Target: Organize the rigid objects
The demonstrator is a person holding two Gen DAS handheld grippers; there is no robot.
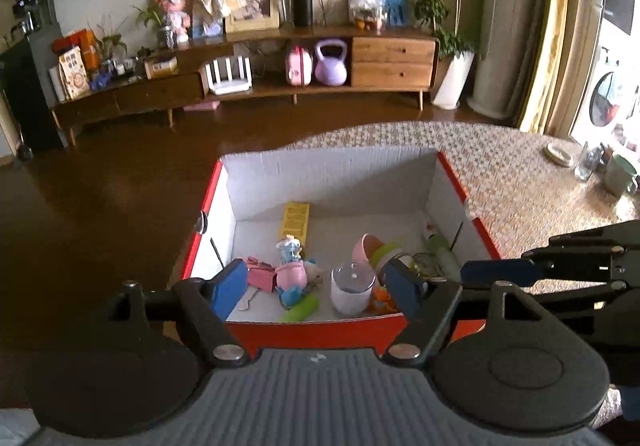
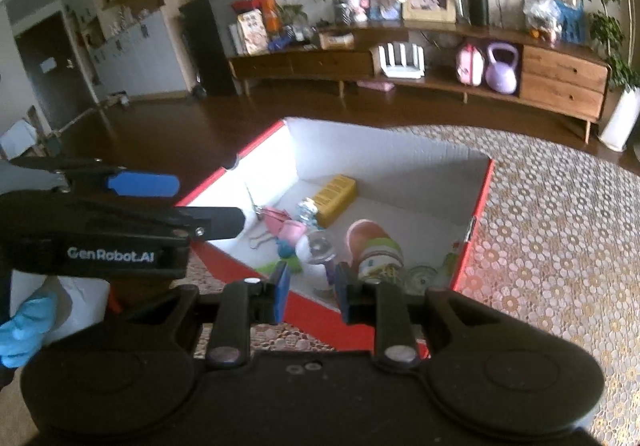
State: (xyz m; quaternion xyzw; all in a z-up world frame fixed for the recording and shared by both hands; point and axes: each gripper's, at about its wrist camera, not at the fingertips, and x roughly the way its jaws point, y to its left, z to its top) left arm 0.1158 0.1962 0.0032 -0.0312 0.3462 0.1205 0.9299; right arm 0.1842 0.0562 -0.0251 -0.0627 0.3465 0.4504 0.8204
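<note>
A red box with white inside walls (image 1: pixel 328 173) (image 2: pixel 400 165) stands on the patterned tablecloth. It holds a yellow packet (image 1: pixel 295 219) (image 2: pixel 335 193), a pink figurine (image 1: pixel 291 274), pink binder clips (image 1: pixel 260 272) (image 2: pixel 276 215), a clear cup (image 1: pixel 352 288) (image 2: pixel 318 248), a pink cup (image 1: pixel 370 246) (image 2: pixel 366 236) and a green tube (image 1: pixel 300 309). My left gripper (image 1: pixel 316 286) is open and empty above the box's near wall. My right gripper (image 2: pixel 310 292) is open and empty at the box's near edge; in the left wrist view it shows at the right (image 1: pixel 496 272).
The tablecloth (image 1: pixel 520 181) (image 2: pixel 560 226) extends right of the box, with a dish (image 1: pixel 558 154), a glass (image 1: pixel 588 161) and a green mug (image 1: pixel 620 173) at its far right. A wooden sideboard (image 1: pixel 392 61) stands across the brown floor.
</note>
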